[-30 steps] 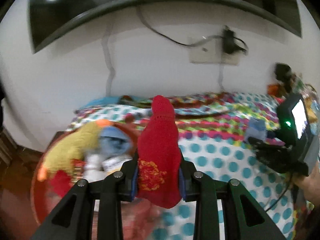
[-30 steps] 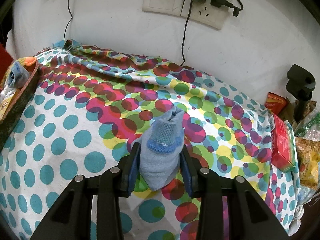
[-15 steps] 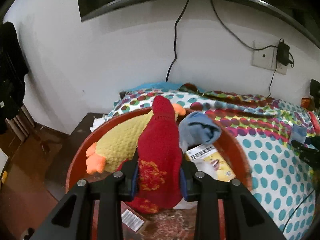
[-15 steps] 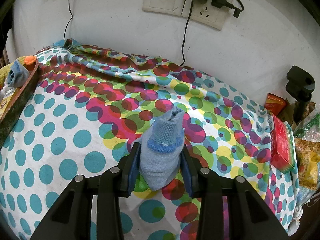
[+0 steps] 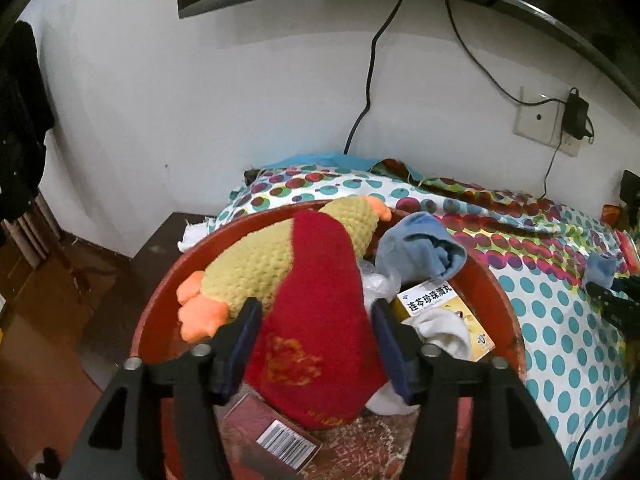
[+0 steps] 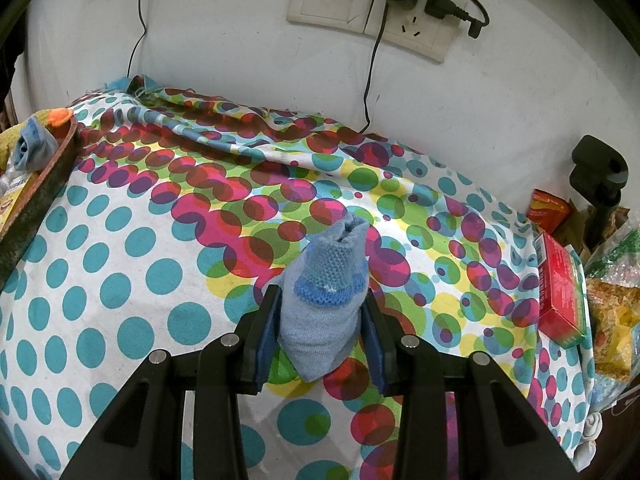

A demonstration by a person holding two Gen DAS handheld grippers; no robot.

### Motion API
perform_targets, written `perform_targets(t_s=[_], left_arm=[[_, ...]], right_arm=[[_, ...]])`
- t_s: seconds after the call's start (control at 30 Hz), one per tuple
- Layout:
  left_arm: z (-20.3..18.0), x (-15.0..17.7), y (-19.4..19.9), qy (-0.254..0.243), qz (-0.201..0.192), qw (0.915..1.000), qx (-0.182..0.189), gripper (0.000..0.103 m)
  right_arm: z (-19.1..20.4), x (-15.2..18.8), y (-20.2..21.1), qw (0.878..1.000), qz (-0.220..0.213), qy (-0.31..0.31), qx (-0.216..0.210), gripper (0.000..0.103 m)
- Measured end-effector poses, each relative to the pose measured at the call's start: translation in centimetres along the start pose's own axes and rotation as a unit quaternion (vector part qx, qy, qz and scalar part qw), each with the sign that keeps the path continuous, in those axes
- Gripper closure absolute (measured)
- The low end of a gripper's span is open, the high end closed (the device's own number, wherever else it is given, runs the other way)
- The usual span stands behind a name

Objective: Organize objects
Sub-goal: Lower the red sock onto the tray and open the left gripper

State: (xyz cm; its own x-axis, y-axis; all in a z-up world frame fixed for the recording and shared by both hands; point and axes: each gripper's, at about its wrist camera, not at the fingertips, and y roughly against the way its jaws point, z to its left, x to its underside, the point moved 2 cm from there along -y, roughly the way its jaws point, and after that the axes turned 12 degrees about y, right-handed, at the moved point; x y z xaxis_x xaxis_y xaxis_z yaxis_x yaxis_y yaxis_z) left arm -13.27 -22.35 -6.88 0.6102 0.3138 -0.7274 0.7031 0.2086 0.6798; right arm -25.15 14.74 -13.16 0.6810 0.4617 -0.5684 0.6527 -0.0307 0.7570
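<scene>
My left gripper (image 5: 314,320) is over the round red tray (image 5: 160,308), its jaws spread around a red sock (image 5: 320,320) that rests in the tray between them. The tray also holds a yellow plush toy (image 5: 280,256), a blue sock (image 5: 416,246), a yellow medicine box (image 5: 440,308), a white sock (image 5: 444,334) and a brown box (image 5: 272,432). My right gripper (image 6: 320,312) is shut on a light blue sock (image 6: 326,296) above the dotted cloth (image 6: 120,280). The tray's rim (image 6: 44,188) shows at the left edge.
A white wall with sockets (image 6: 360,4) and cables stands behind the cloth. A red box (image 6: 560,292) and snack bags (image 6: 612,332) lie at the right edge. A dark side table (image 5: 160,236) and wooden floor lie left of the tray.
My left gripper swung left from the cloth to above the tray and its jaws have spread apart around the red sock. My right gripper has stayed still with the blue sock.
</scene>
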Motion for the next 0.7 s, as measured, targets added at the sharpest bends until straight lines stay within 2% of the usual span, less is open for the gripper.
perform_targets(t_s=[0.17,0.27,0.37,0.6,0.7], left_arm=[[0.2,0.2,1.8,-0.016,-0.014,0.9997,-0.010,0.035],[0.7,0.8,3.2,-0.003,-0.010,0.9999,0.000,0.035],[1.3,2.3,5.1,0.021,-0.008,0.9996,0.019,0.035],[1.3,6.8,8.2,0.012,-0.029,0.9995,0.003,0.035],[1.2,7.7,8.9,0.012,-0.038,0.9992,0.003,0.035]], right_arm=[[0.0,0.0,0.0,1.000,0.000,0.002,0.002,0.067],[0.1,0.0,0.0,1.000,-0.001,0.003,0.003,0.067],[0.3,0.0,0.2,1.000,-0.005,0.008,0.008,0.067],[0.5,-0.1,0.6,1.000,-0.013,0.013,0.010,0.069],[0.6,-0.2,0.6,1.000,-0.013,0.014,0.012,0.069]])
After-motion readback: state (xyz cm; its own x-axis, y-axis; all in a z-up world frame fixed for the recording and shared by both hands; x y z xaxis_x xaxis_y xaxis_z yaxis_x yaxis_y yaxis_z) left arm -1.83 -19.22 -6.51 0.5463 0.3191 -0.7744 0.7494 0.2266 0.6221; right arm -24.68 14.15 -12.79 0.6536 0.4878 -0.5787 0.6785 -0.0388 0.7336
